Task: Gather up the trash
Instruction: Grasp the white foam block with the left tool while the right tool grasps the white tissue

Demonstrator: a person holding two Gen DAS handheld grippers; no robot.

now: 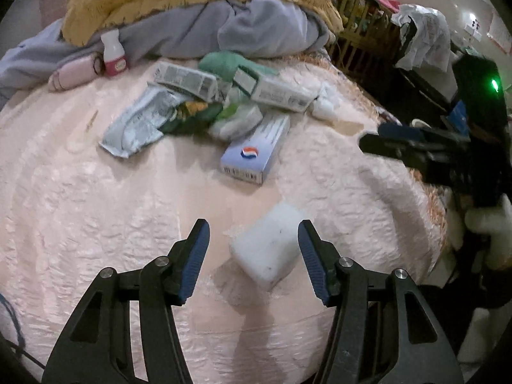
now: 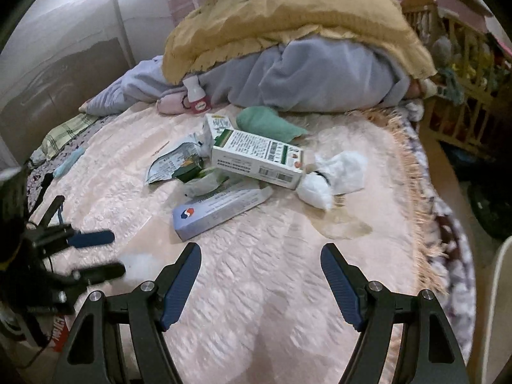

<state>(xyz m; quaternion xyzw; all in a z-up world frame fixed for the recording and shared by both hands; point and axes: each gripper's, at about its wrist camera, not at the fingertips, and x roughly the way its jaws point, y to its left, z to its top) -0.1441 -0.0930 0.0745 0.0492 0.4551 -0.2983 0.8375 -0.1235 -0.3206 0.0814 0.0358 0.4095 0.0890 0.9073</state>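
Observation:
Trash lies in a heap on the pink bedspread (image 1: pixel 96 208): a blue-white toothpaste box (image 1: pixel 256 150) (image 2: pixel 217 211), white cartons (image 1: pixel 281 92) (image 2: pixel 259 156), a torn foil wrapper (image 1: pixel 137 124) (image 2: pixel 169 166) and crumpled white tissue (image 2: pixel 336 176). A white foam block (image 1: pixel 268 246) lies between the fingers of my open left gripper (image 1: pixel 253 233), untouched; it shows blurred in the right wrist view (image 2: pixel 140 267). My right gripper (image 2: pixel 260 252) is open and empty over bare bedspread, short of the toothpaste box. Each gripper shows in the other's view, the right (image 1: pixel 416 150) and the left (image 2: pixel 92 256).
A yellow blanket (image 2: pixel 288 16) over grey bedding (image 2: pixel 320 76) is piled at the back. A small pink-white bottle (image 1: pixel 113 54) and a pink pouch (image 1: pixel 70 76) lie by it. A green cloth (image 2: pixel 268 121) lies behind the cartons. The fringed bed edge (image 2: pixel 419 192) drops off right; a wooden crib (image 2: pixel 464 64) stands beyond.

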